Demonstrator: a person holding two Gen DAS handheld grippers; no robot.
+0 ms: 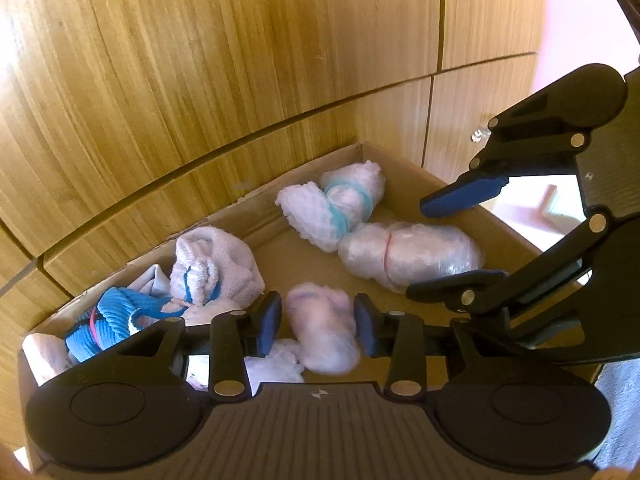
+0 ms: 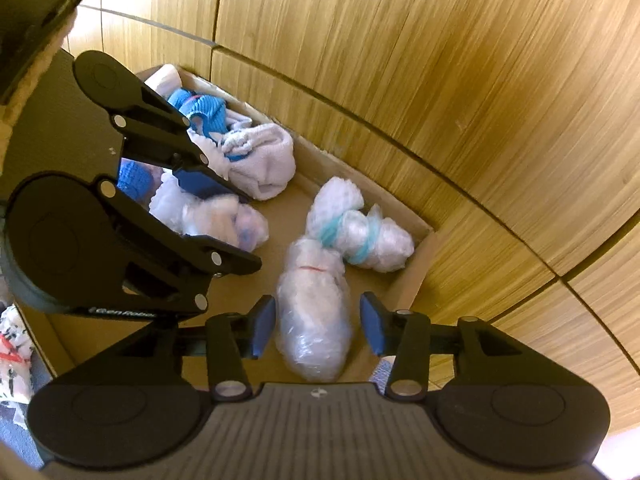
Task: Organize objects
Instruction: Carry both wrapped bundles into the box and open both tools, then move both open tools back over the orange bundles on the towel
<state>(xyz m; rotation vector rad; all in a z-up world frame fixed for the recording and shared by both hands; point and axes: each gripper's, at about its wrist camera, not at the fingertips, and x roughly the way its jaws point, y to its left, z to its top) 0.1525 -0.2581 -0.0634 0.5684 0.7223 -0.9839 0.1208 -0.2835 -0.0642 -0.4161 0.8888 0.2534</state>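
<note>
A shallow cardboard box (image 1: 240, 216) (image 2: 320, 152) holds several bagged and banded bundles. My left gripper (image 1: 318, 326) (image 2: 252, 230) is open, with a pinkish plastic-wrapped bundle (image 1: 324, 332) (image 2: 228, 220), blurred, loose between its blue pads. My right gripper (image 2: 317, 328) (image 1: 418, 248) is also open. It straddles a clear plastic bundle with a red band (image 2: 314, 320) (image 1: 408, 256) that lies on the box floor, and a gap shows at the right pad. Both grippers point down into the box, side by side.
Also in the box: a white bundle tied with teal bands (image 1: 332, 208) (image 2: 352, 232), a white towel bundle (image 1: 216, 264) (image 2: 260, 160) and a blue knitted roll (image 1: 108, 320) (image 2: 200, 108). Wooden cabinet fronts (image 1: 200, 80) stand close behind. Printed white material (image 2: 12, 344) lies outside the box.
</note>
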